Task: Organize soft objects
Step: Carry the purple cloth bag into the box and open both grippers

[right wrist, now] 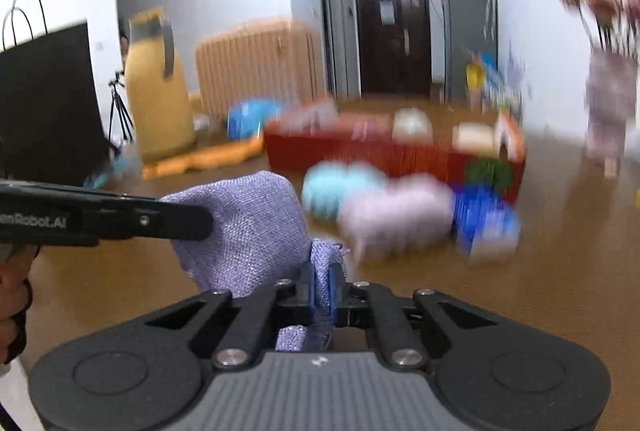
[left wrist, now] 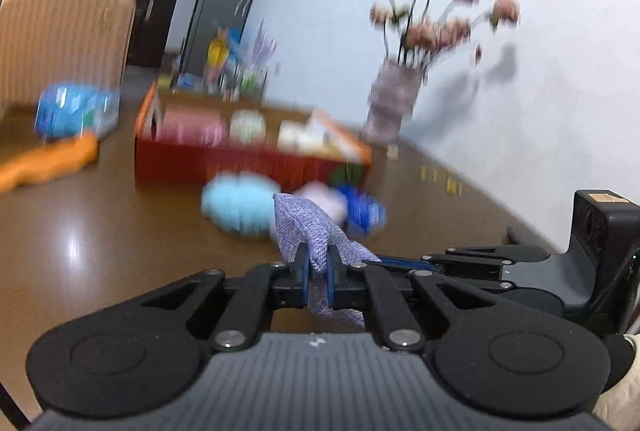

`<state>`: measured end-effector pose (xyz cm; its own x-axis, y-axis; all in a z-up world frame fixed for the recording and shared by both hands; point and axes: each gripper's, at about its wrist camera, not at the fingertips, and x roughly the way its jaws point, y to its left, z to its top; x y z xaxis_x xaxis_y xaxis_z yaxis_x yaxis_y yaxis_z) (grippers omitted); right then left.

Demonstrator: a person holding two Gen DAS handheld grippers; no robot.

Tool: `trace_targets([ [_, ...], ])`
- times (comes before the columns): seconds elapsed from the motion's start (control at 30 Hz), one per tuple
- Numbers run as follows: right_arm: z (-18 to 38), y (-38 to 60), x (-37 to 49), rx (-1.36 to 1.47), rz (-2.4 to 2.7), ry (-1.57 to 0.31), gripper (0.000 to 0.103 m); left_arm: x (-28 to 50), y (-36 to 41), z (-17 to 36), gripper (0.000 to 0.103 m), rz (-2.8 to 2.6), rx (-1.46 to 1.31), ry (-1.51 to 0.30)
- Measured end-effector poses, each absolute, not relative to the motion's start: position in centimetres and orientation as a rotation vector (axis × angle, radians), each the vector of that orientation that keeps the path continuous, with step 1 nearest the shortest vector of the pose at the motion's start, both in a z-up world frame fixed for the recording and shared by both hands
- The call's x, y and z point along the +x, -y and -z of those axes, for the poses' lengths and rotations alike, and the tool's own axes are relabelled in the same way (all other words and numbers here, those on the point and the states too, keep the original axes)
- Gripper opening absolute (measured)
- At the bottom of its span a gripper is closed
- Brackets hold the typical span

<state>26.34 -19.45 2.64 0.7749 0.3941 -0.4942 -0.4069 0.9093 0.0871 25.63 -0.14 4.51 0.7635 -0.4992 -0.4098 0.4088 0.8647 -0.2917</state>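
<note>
Both grippers clench the same lavender woven cloth, held up above the brown surface just in front of the red box. In the left wrist view the left gripper has its blue-padded fingers pinched tight on a narrow fold of the cloth, which stands up between them and hangs out below. The right gripper comes in from the right side of this view, lying almost level, its own hold hidden behind the cloth.

The right wrist view shows more of the cloth, a wide bulging sheet. Here the right gripper is clamped on a bunched corner, and the left gripper reaches in from the left edge, its tip against the cloth. Its side carries white lettering, partly cut off, ending in "Robot.AI". A hand grips its handle at the left edge.

Only the right wrist view shows the black bag with handles, a tripod and a tall mustard-yellow object, all left of the red box.

Blurred soft things lie in front of the box: a light blue one, a pale pink one and a blue package. An orange cloth lies left of the box; a vase of pink flowers stands to its right by the white wall. A dark door lies beyond.
</note>
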Motion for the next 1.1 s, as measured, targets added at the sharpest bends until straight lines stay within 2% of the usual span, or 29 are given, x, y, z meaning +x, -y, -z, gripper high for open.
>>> trace_targets([
  [0.13,-7.2,19.9,33.1,-0.069,-0.448,-0.446,0.007,32.7,-0.5,-8.0,0.008,0.466,-0.198,-0.423],
  [0.23,-8.6,19.8,40.2,-0.074,-0.447,-0.474,0.007,39.4,-0.2,-8.8,0.009,0.42,-0.198,-0.464],
  [0.4,-7.2,18.6,50.1,-0.11,-0.418,-0.597,0.007,47.8,0.8,-6.1,0.01,0.321,-0.106,-0.607],
  [0.53,-4.7,16.8,53.4,-0.135,-0.452,-0.674,0.007,49.2,0.2,-3.5,0.011,0.267,-0.034,-0.666],
  [0.6,-3.4,15.3,54.0,-0.177,-0.489,-0.715,0.007,48.7,-0.6,-3.4,0.031,0.259,-0.031,-0.639],
  [0.67,-2.4,14.2,54.7,-0.217,-0.506,-0.757,0.008,48.4,-1.5,-3.9,0.034,0.206,-0.037,-0.592],
  [0.73,-2.3,14.3,55.5,-0.173,-0.506,-0.789,0.008,48.5,-2.3,-4.8,0.034,0.174,-0.068,-0.545],
  [0.87,-1.9,14.3,56.1,-0.152,-0.533,-0.826,0.008,49.5,-1.8,-5.9,0.027,0.215,-0.12,-0.504],
  [0.97,-1.8,14.8,56.7,-0.112,-0.543,-0.872,0.01,51.9,0.7,-4.5,0.013,0.25,-0.049,-0.616],
  [1.1,-1.8,15.7,56.7,-0.079,-0.503,-0.886,0.019,53.6,2.8,-1.6,0.011,0.196,0.083,-0.742],
])
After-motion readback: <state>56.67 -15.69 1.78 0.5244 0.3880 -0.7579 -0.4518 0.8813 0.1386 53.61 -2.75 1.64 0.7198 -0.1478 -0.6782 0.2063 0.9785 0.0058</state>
